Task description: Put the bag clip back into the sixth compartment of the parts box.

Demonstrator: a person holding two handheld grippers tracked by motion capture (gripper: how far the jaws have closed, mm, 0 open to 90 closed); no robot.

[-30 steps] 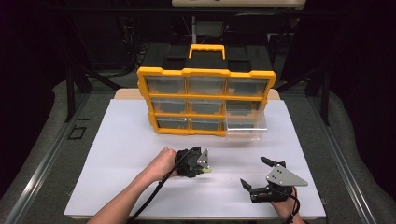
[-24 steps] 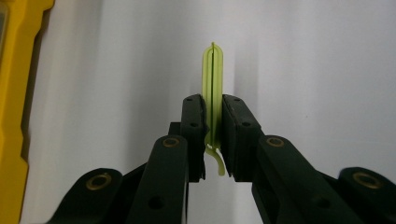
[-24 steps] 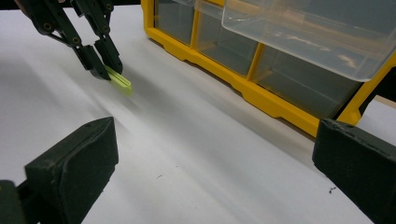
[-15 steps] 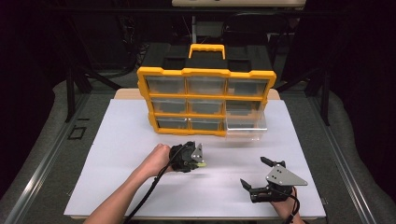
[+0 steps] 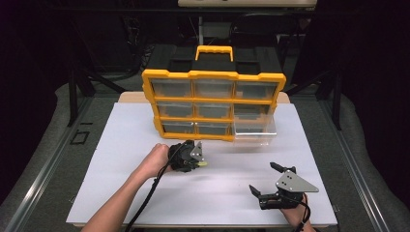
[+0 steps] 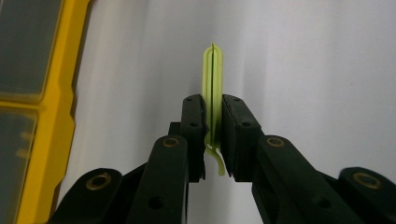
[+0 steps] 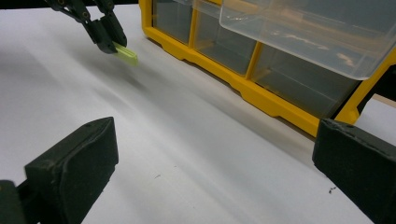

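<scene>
So the left gripper (image 5: 199,160) is clamped on a little yellow-green plastic clip (image 6: 213,93), a thin, flat thing with a slit down the middle. It looks super light and a bit springy, so I'd guess weight is a non-issue, but it could twist or pop out sideways if squeezed off-centre. It's smooth plastic too, so probably kind of slippery. The pads have it by its flat faces around the lower half, with the rounded tip poking out past the fingertips and a small curled tail hanging below. That seems like the right place to grab it: flat sides, near the middle. The clip is held just above the white table (image 5: 116,159), right in front of the yellow organizer (image 5: 212,104), near its bottom row.

Further right, one clear drawer (image 5: 254,130) at the organizer's bottom right corner is pulled out, so my bet is the clip is headed there. Over on the far right, the right gripper (image 5: 263,180) sits low by the table edge, jaws spread wide with nothing between them, well apart from the clip.
</scene>
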